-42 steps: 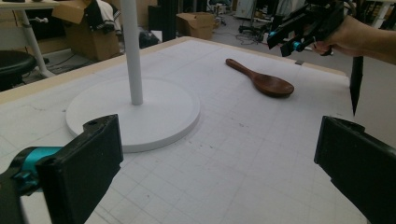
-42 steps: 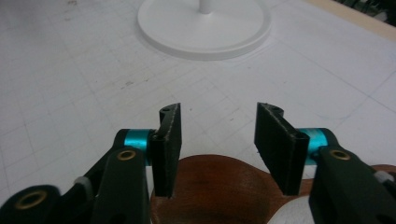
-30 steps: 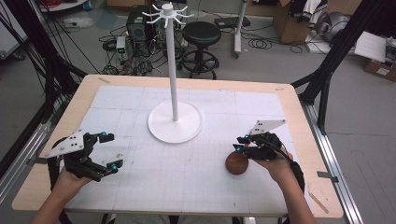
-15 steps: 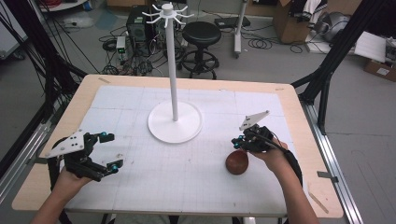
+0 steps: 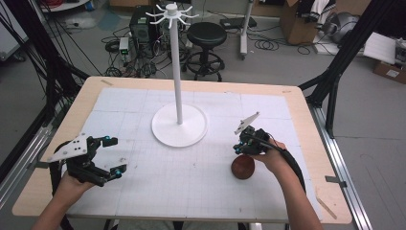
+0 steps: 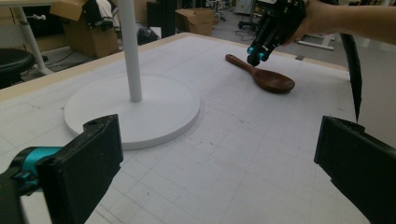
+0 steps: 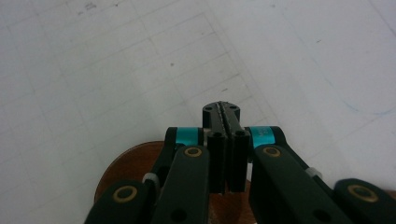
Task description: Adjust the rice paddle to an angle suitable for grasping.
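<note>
A brown wooden spoon (image 5: 243, 166) lies on the white gridded mat at the right; in the left gripper view the spoon (image 6: 273, 81) points its handle away toward the far edge. My right gripper (image 5: 238, 148) is tipped down right above that handle, its jaws pressed flat together. In the right gripper view the gripper (image 7: 221, 109) shows nothing between its pads, and the spoon's bowl (image 7: 126, 170) sits under its body. The right gripper (image 6: 257, 53) is also in the left gripper view, tips close over the handle. My left gripper (image 5: 116, 154) rests at the mat's left with its jaws wide apart (image 6: 219, 172) and empty.
A white stand (image 5: 179, 125) with a round base, a tall pole and hooks on top stands at the centre back of the mat (image 5: 201, 191). Its base (image 6: 140, 107) lies just ahead of the left gripper. Beyond the table are a stool, cables and boxes.
The right gripper has moved left over the spoon's handle, dipped, and its jaws have come together. The spoon and the left gripper have stayed where they were.
</note>
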Motion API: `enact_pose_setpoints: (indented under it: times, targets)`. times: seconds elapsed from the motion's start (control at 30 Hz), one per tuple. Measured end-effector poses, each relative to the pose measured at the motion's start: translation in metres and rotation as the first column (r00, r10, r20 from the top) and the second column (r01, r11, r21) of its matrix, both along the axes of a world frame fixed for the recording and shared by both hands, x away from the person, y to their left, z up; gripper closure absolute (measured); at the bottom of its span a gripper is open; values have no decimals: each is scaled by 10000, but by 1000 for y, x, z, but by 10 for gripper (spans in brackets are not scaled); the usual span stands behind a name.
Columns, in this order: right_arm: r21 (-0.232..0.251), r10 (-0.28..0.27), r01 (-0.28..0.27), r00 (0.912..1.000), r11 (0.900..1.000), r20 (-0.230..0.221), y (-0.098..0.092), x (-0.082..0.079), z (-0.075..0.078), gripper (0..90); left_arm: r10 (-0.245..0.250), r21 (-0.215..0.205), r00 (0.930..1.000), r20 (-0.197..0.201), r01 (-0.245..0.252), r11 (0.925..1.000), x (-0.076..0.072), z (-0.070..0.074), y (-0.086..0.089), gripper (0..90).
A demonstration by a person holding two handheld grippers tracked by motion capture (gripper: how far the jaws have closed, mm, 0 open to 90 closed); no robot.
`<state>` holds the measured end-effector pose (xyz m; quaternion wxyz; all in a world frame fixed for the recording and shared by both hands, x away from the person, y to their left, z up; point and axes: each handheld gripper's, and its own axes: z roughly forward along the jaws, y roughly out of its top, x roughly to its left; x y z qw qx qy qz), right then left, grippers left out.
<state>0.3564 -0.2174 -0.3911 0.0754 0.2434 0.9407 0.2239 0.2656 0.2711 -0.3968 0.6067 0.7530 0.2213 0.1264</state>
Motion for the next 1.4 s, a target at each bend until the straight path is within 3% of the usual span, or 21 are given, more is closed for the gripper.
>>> enact_pose_setpoints:
  times: [0.1, 0.23, 0.47, 1.07, 1.4]
  targets:
    - [-466, 123, -130, 9998, 9988, -153, 7, 1, -6, 896, -22, 64, 10000, 4, 22, 10000, 0, 0, 0, 18]
    - [-781, 132, -165, 9990, 9968, -419, 12, 4, -12, 897, -6, 100, 10000, 13, 6, 9999, 0, 0, 0, 17]
    - [-1318, 28, -93, 9988, 9912, -497, 16, 6, -20, 897, -38, 180, 10000, 21, 38, 9998, 0, -1, -1, 17]
    - [-1727, -786, 634, 9935, 9829, -825, 6, 14, -21, 898, 98, 235, 9999, 85, -100, 9997, 0, -1, -1, 18]
    - [-1822, -460, 220, 9906, 9830, -1287, 6, -3, -24, 899, 71, 270, 9999, 142, -75, 9996, -1, -1, -1, 17]
